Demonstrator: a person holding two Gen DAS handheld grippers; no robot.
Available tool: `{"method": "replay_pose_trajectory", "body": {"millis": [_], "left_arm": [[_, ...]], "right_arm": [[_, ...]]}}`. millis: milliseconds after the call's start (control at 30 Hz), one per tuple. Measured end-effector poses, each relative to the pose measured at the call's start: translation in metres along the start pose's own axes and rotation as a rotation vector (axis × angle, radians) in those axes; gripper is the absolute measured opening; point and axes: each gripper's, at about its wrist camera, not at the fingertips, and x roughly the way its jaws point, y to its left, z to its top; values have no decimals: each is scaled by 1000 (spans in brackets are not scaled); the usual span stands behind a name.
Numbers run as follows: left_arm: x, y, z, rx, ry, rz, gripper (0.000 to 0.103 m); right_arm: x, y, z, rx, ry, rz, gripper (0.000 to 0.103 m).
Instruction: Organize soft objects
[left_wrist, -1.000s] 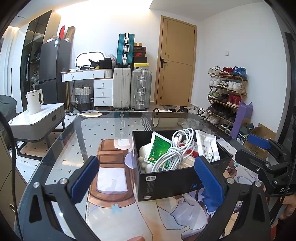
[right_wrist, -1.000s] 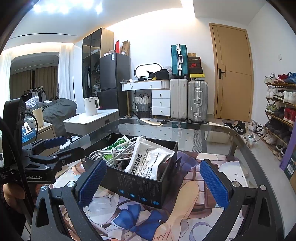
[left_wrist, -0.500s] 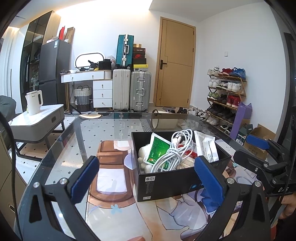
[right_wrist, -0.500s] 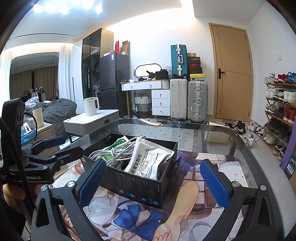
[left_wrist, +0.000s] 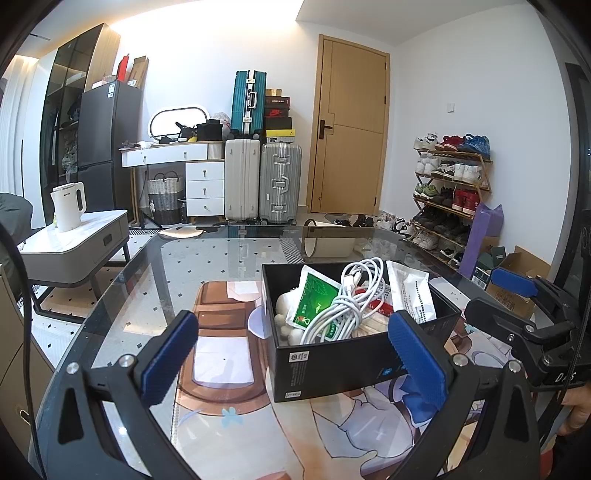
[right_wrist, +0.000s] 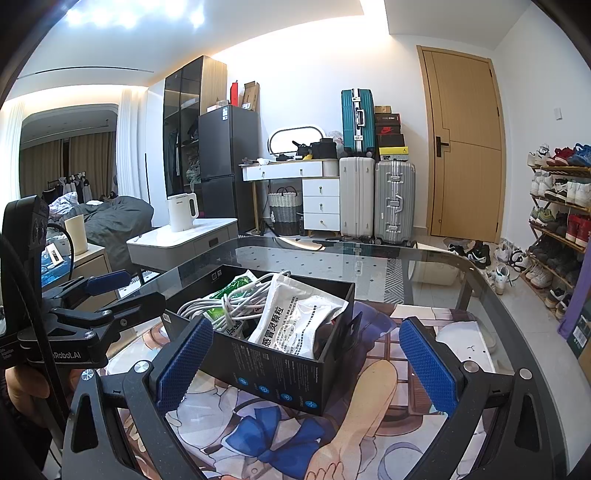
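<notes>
Left gripper: our left gripper (left_wrist: 291, 354) hangs over the table with its blue-padded fingers (left_wrist: 168, 356) spread wide and nothing between them; its right pad sits in front of the box's near corner, and we cannot tell whether it touches.
Right gripper: our right gripper (right_wrist: 304, 362) is likewise spread wide and empty; the box shows between its two pads (right_wrist: 426, 365), nearer the left one.
Box: we see a black box (left_wrist: 347, 363) open at the top, standing on a printed mat (right_wrist: 280, 435) that lies on the glass table (left_wrist: 207, 251).
Soft objects: all of them lie inside the box; a coiled white cable (left_wrist: 345, 304) sits on top in the middle; a green sachet (left_wrist: 314, 301) leans to its left; a white packet (right_wrist: 295, 317) with black print stands tilted against the right side; something white and plush (left_wrist: 286, 314) shows low in the left corner, too hidden for us to name.
Hands: a hand (right_wrist: 22, 387) grips the left tool's handle at the edge of the right wrist view.
Room: suitcases (right_wrist: 376, 199), a door (right_wrist: 465, 144) and a shoe rack (left_wrist: 448, 184) stand beyond the table; a white kettle (right_wrist: 181, 211) rests on a low side table.
</notes>
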Motion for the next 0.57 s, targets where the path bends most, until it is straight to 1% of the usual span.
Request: {"method": "replay_pose_trajectory", "body": {"millis": [567], "left_arm": [[-1,-1,2,1,-2,3,103]], "right_arm": [[0,0,0,-2,-1,-1,103]]}}
